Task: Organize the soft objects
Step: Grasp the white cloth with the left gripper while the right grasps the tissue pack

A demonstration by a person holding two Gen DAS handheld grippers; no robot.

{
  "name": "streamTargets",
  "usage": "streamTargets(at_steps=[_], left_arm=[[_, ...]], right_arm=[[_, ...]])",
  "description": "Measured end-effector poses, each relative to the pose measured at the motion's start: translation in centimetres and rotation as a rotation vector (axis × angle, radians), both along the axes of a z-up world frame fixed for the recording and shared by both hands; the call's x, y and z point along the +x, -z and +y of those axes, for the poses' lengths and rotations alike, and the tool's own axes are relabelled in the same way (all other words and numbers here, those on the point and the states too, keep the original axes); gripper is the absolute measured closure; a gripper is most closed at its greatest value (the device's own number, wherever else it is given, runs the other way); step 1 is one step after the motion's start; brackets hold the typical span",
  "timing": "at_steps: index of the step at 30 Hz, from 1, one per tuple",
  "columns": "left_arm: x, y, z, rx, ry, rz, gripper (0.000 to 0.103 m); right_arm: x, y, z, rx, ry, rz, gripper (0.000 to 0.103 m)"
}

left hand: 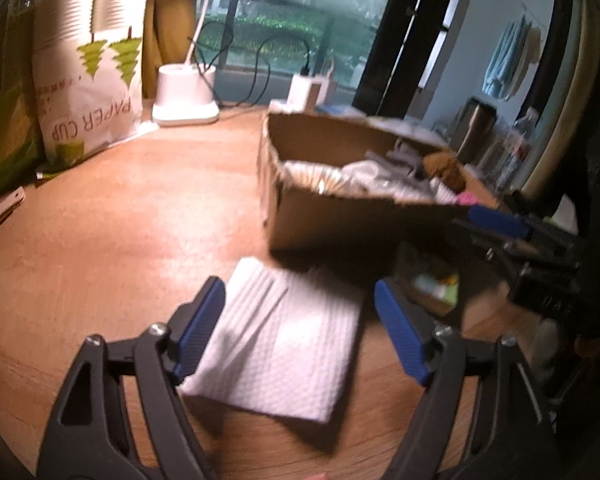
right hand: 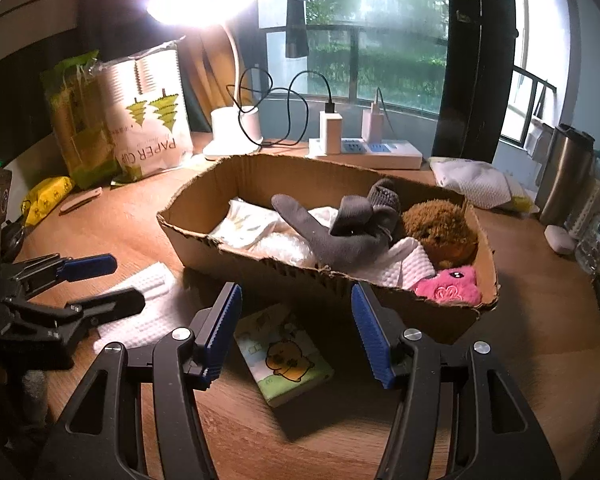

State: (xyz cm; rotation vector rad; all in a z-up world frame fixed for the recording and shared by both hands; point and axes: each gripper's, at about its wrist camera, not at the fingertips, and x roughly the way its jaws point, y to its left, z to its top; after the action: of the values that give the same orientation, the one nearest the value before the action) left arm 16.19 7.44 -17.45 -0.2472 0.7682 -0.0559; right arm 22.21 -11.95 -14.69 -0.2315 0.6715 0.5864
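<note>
Wooden worktop [left hand: 112,240], lamp-lit, window behind.

Left gripper [left hand: 300,328]: black frame, blue ribbed pads, jaws wide apart, low over a white embossed folded paper towel [left hand: 284,344] lying flat on the worktop. Left pad over the towel's left edge; right pad just beyond its right edge. Contact with the towel not determinable. Same gripper visible in the right wrist view [right hand: 96,284], jaws apart above the towel [right hand: 140,300].

Right gripper [right hand: 296,332]: jaws wide apart, nothing between the pads, hovering over a small green-and-white tissue pack with a cartoon animal print [right hand: 284,356]. Pack flat on the worktop, just in front of the box's near wall, right of the towel.

Open brown cardboard box with torn edges [right hand: 228,248] at mid-worktop. Inside: grey socks [right hand: 340,232] draped across the centre, a brown fuzzy plush toy [right hand: 440,228] at the right end, a pink plush with an embroidered face [right hand: 448,284] in the near right corner, white cloth and towel pieces [right hand: 260,228] to the left and beneath.

Behind the box: white "PAPER CUP" bag [right hand: 152,120], green packet [right hand: 76,120] beside it, white lamp base [right hand: 232,132], white power strip with chargers [right hand: 364,148]. Yellow packet [right hand: 46,196] at far left.
</note>
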Motion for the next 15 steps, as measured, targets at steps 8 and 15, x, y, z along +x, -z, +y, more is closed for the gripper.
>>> streamTargets(at_steps=[8, 15], left_arm=[[0.2, 1.6, -0.8, 0.034, 0.003, 0.079, 0.024], [0.7, 2.2, -1.8, 0.118, 0.011, 0.120, 0.024]], right_arm=[[0.5, 1.8, 0.2, -0.033, -0.012, 0.042, 0.041], [1.0, 2.6, 0.1, -0.045, -0.015, 0.075, 0.036]])
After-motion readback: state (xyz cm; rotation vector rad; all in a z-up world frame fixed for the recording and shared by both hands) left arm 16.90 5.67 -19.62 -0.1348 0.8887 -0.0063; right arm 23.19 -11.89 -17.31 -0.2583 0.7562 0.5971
